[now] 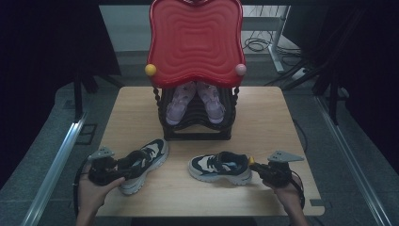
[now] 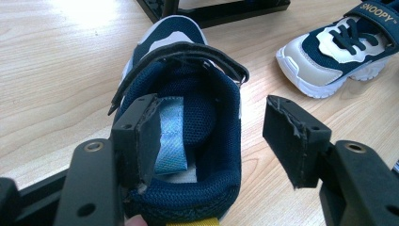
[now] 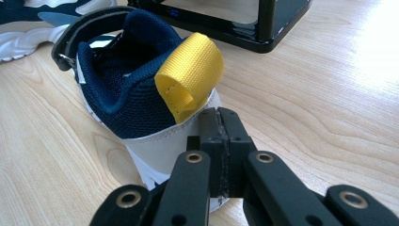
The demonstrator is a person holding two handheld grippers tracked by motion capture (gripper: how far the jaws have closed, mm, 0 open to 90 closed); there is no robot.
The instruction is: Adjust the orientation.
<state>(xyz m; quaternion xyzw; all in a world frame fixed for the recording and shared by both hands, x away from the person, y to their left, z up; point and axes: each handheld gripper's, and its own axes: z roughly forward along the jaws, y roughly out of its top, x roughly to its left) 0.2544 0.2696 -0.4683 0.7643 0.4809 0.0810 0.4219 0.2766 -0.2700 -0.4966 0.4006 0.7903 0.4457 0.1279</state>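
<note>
Two navy and white sneakers lie on the wooden table (image 1: 263,122). The left sneaker (image 1: 146,162) points toward the rack, and my left gripper (image 1: 123,167) is at its heel. In the left gripper view this gripper (image 2: 216,132) is open: one jaw sits inside the sneaker (image 2: 188,80) over the blue insole tag, the other outside its side wall. The right sneaker (image 1: 219,167) lies sideways with its yellow heel loop (image 3: 190,75) toward my right gripper (image 1: 255,165). That gripper (image 3: 219,127) is shut, its tips against the white heel (image 3: 160,150) just below the loop, holding nothing.
A black shoe rack (image 1: 195,132) with a red wavy top (image 1: 195,42) stands at the table's middle back, with a pair of pink shoes (image 1: 176,103) on its shelf. Its base (image 3: 244,23) lies just beyond the sneakers. Bare wood flanks the rack on both sides.
</note>
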